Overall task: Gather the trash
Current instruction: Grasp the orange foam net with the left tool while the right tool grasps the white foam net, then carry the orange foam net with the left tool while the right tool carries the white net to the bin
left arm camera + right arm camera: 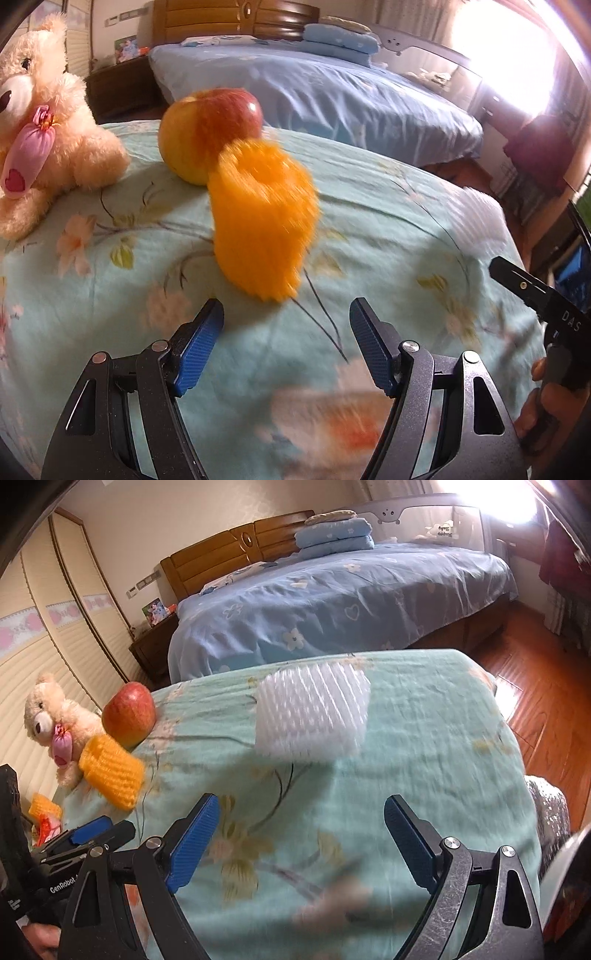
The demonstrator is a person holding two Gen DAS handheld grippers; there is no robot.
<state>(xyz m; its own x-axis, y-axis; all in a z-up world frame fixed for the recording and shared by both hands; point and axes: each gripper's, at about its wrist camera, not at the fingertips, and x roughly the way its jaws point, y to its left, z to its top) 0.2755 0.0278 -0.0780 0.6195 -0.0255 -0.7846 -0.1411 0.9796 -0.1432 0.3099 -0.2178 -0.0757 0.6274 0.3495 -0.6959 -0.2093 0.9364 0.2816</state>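
Showing white foam net [312, 710] — right view only

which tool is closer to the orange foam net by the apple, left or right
Left. The left tool sits just short of the orange foam net, jaws open; the right tool is off to its side, facing the white foam net.

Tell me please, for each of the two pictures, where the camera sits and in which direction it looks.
Left wrist: sits on the left gripper, looks down along it at the orange foam net before the apple; a hand shows at the right.
Right wrist: sits on the right gripper, faces the white foam net.
Shared: apple, orange net, teddy bear, floral cover, blue bed.
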